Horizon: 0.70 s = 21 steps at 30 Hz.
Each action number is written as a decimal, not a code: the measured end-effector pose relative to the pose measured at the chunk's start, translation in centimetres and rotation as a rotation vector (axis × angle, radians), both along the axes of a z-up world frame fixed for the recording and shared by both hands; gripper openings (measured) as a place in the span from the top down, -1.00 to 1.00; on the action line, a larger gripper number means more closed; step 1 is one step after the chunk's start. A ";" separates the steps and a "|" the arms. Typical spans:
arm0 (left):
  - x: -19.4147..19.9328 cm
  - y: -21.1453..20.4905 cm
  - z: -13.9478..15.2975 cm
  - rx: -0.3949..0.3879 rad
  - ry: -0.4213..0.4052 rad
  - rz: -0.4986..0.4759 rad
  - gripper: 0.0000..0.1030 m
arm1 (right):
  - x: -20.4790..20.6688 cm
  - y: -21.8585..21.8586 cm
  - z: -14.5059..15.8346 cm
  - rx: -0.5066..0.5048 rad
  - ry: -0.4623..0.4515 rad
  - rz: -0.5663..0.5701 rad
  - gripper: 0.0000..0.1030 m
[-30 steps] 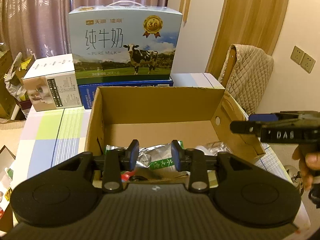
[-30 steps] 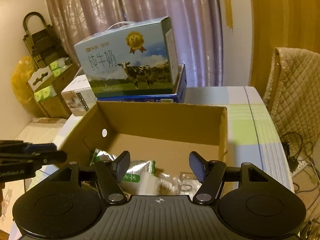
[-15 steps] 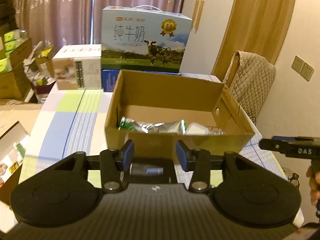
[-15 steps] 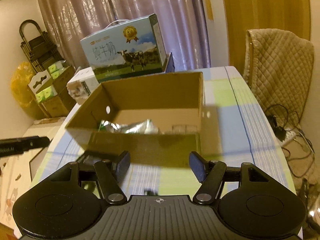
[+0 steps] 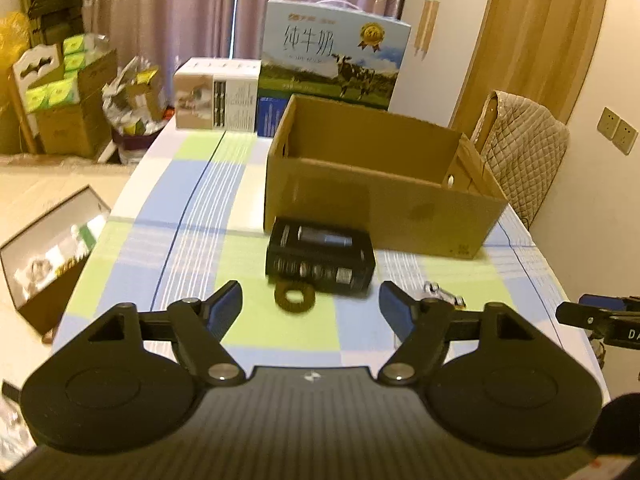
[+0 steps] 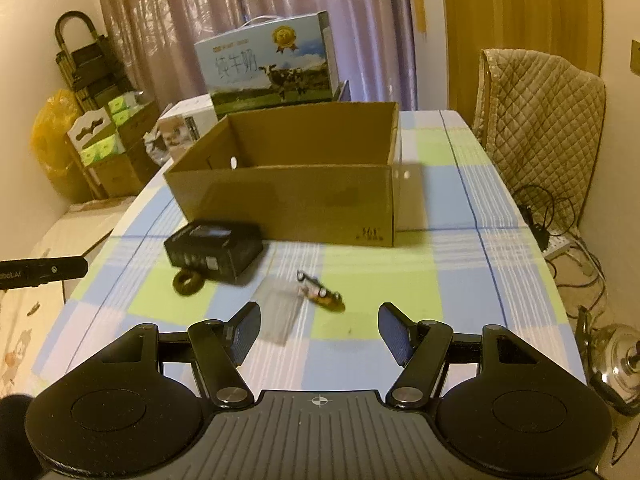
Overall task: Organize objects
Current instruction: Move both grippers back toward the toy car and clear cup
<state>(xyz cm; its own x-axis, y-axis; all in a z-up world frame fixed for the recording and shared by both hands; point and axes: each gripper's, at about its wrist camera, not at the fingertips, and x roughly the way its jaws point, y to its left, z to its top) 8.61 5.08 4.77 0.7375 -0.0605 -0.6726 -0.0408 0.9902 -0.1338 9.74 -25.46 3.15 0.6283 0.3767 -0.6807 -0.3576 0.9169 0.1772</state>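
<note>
An open cardboard box (image 5: 372,200) (image 6: 288,196) stands on the checked table. In front of it lie a black product box (image 5: 320,258) (image 6: 214,250), a dark ring (image 5: 294,300) (image 6: 188,282), a clear flat packet (image 6: 278,312) and a small clip-like item (image 6: 322,294) (image 5: 442,294). My left gripper (image 5: 310,308) is open and empty, just short of the ring. My right gripper (image 6: 320,334) is open and empty, just short of the packet and clip. The box's contents are hidden by its wall.
A blue milk carton case (image 5: 334,64) and a white box (image 5: 216,94) stand behind the cardboard box. A quilted chair (image 6: 540,120) is at the right. Boxes and bags (image 5: 60,92) crowd the floor at the left. The table edge (image 5: 120,200) curves at the left.
Both grippers have pulled back from over the cardboard box to the near side of the table. The left jaws have opened wider. The black box, ring and clip have come into view.
</note>
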 end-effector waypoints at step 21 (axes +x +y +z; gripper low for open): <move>-4.1 -2.0 -1.4 0.035 0.050 -0.014 -0.83 | -3.2 -0.5 -1.2 -0.015 0.041 0.020 -0.22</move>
